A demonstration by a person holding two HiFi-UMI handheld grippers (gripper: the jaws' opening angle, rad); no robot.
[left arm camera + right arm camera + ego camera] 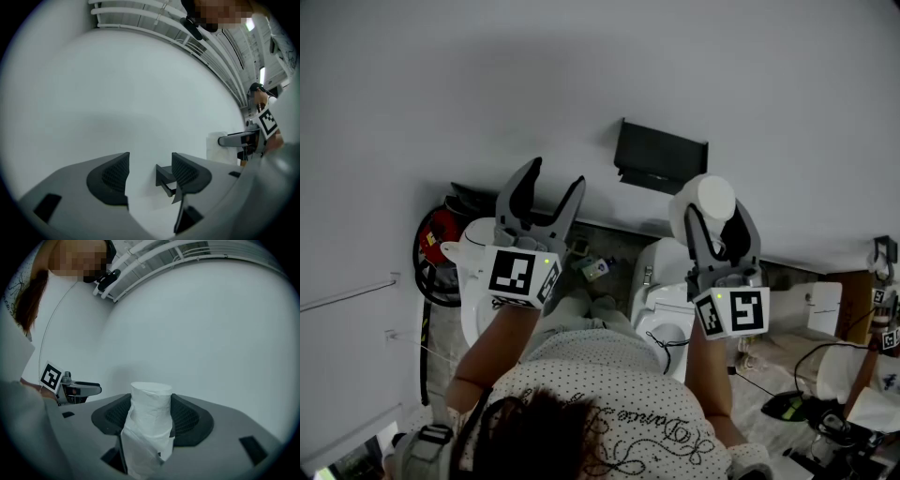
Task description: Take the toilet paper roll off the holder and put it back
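White wall (581, 75) fills the far side of the room and backs all three views; its surface is smooth and plain. White rails (140, 14) run along its upper edge in both gripper views. One dark holder (661, 157) is fixed to the wall and projects from it as a shallow bracket. Below the wall, a left toilet (472, 258) and a right toilet (661, 302), both white, stand on the floor. A red coil (431, 234) sits at the far left, just beside the left toilet. Dark cables (806, 356) trail over the floor at the right.

My left gripper (555, 180) points level at the wall, left of the holder. Its jaws are released: the pads stand apart with nothing between them. In the left gripper view the holder (163, 174) shows beyond the gap, partly behind the right pad and not touched.

My right gripper (715, 212) also points level at the wall, to the right of the holder and apart from it. Its jaws are grasping the toilet paper roll (712, 195). In the right gripper view both pads press the sides of the roll (150, 401), which stands upright between them with its top end above the pads. A loose sheet hangs down its near side. The roll is off the holder.
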